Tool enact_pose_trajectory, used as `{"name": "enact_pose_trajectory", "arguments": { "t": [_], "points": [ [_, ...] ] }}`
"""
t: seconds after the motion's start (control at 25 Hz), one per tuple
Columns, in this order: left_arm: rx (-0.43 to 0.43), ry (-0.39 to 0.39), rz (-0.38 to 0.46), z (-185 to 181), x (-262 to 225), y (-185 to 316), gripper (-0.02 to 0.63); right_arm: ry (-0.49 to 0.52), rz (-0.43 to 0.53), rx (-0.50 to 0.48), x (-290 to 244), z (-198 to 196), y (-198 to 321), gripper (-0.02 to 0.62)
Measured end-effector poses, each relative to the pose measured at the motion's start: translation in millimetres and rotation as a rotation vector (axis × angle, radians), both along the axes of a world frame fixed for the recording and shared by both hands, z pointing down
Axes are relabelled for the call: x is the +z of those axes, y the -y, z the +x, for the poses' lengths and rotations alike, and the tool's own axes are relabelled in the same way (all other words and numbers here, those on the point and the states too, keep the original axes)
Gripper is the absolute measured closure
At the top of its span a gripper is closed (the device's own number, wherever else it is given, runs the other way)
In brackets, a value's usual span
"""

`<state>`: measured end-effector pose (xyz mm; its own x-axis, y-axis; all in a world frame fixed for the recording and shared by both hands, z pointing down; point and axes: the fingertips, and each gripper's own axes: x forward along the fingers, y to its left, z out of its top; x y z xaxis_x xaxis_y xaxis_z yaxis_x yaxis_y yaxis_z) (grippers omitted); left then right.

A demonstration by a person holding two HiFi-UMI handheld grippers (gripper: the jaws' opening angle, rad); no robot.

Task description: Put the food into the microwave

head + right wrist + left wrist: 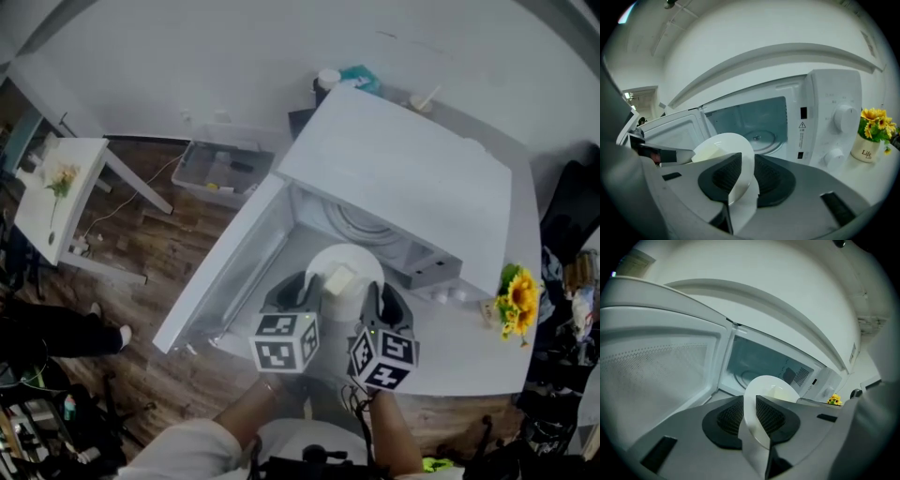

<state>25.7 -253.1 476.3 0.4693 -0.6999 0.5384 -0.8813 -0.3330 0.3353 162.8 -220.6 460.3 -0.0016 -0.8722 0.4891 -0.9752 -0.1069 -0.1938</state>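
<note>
In the head view, a white plate [349,262] is seen held level in front of the open microwave [403,178], just outside its cavity and above the lowered edge of the white worktop [469,352]. A pale block of food [337,279] is carried on the plate. The plate's near-left rim is gripped by the left tongs [314,289] and its near-right rim by the right tongs [370,298], so that it is borne between the two. The microwave door [225,267] is swung wide open to the left, and a pot of sunflowers [517,300] is seen on the worktop to the right of the microwave. In the left gripper view, the left tongs [750,414] are shown clenched on the plate's rim [757,394], which is pinched between the two dark pads; the food [780,392] is seen further along the plate, with the open cavity behind it and the door [656,366] at the left. In the right gripper view, the right tongs [740,178] are likewise closed on the plate's edge [729,143], the food [707,152] lies toward the left, and the glass turntable [759,138] is seen inside the cavity, with the control knobs [843,117] and the flower pot [865,151] at the right.
</note>
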Motion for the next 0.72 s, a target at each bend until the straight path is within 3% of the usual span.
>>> {"name": "enact_pose_trajectory", "arguments": {
  "t": [0.72],
  "points": [
    [0.022,-0.004,0.060,22.4,-3.8,71.9,0.511,0.003,0.063,0.031,-3.9,21.5,67.7,0.499]
  ]
}}
